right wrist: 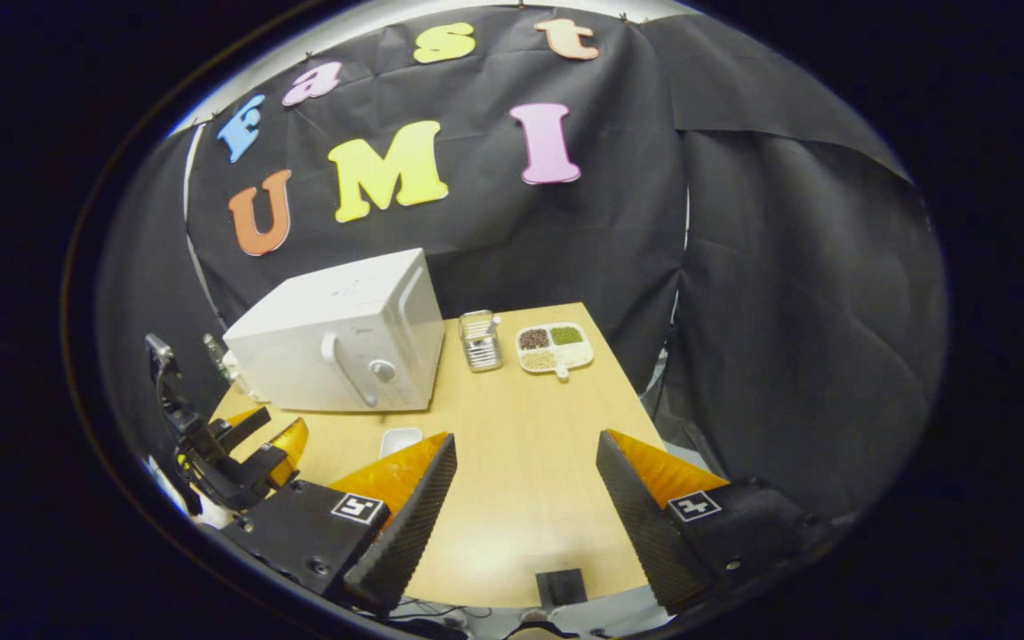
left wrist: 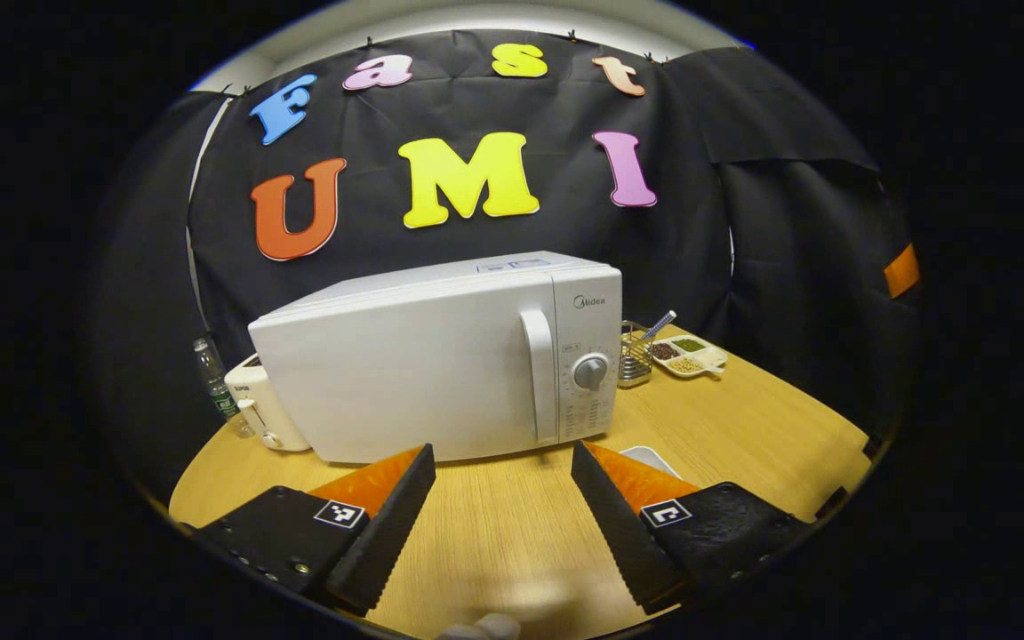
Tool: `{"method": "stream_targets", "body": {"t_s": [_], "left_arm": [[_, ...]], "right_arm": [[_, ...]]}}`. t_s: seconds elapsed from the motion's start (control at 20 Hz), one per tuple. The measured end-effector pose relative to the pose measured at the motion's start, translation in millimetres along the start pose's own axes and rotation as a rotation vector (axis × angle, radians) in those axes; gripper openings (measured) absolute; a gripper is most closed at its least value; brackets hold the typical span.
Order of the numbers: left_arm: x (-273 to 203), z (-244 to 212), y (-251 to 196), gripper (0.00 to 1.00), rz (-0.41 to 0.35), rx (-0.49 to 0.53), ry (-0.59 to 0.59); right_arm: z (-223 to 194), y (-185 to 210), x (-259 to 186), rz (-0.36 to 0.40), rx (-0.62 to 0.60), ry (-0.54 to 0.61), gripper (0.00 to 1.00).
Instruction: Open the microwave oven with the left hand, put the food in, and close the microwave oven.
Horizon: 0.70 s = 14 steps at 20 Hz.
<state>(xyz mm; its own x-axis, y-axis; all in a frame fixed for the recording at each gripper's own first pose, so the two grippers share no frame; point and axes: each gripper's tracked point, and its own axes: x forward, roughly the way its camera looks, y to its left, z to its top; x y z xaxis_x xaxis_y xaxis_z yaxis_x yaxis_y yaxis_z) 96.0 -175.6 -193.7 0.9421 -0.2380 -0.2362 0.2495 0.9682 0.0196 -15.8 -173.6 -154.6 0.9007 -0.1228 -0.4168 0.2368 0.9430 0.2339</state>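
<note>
We see the white microwave oven (left wrist: 441, 364), door shut, at the table's (left wrist: 512, 533) far left; our left gripper (left wrist: 503, 462) and right gripper (right wrist: 525, 453) hover near, both spread wide, holding nothing.

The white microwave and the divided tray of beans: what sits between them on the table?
A small metal wire basket stands between the white microwave and the divided white tray, seen clearly in the right gripper view.
</note>
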Motion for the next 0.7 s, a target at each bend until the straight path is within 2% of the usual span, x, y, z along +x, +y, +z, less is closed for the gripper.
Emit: {"method": "stream_targets", "body": {"t_s": [0.15,0.2,0.25,0.45,0.5,0.55,0.6,0.65,0.7], "left_arm": [[-49,29,17,0.97,-0.013,-0.043,-0.044],[-68,40,28,0.97,-0.009,-0.048,-0.060],[-87,48,40,0.96,-0.005,-0.052,-0.064],[-155,86,89,0.96,0.008,-0.030,-0.122],[-170,93,102,0.97,0.017,-0.022,-0.131],[-183,102,113,0.96,0.031,-0.018,-0.142],[-196,111,126,0.96,0.050,-0.019,-0.158],[-206,120,137,0.96,0.071,-0.022,-0.175],[-215,129,149,0.96,0.093,-0.027,-0.191]], "right_arm": [[0,37,-25,0.011,-0.022,-0.057,1.00],[1,53,-34,0.018,-0.024,-0.079,0.90],[2,69,-43,0.028,-0.024,-0.101,1.00],[20,130,-81,0.072,-0.039,-0.222,1.00],[26,142,-90,0.078,-0.047,-0.255,0.91],[32,153,-98,0.081,-0.051,-0.282,1.00],[38,164,-107,0.088,-0.049,-0.307,1.00],[44,173,-115,0.097,-0.047,-0.334,0.91],[49,180,-122,0.099,-0.051,-0.355,1.00]]}}
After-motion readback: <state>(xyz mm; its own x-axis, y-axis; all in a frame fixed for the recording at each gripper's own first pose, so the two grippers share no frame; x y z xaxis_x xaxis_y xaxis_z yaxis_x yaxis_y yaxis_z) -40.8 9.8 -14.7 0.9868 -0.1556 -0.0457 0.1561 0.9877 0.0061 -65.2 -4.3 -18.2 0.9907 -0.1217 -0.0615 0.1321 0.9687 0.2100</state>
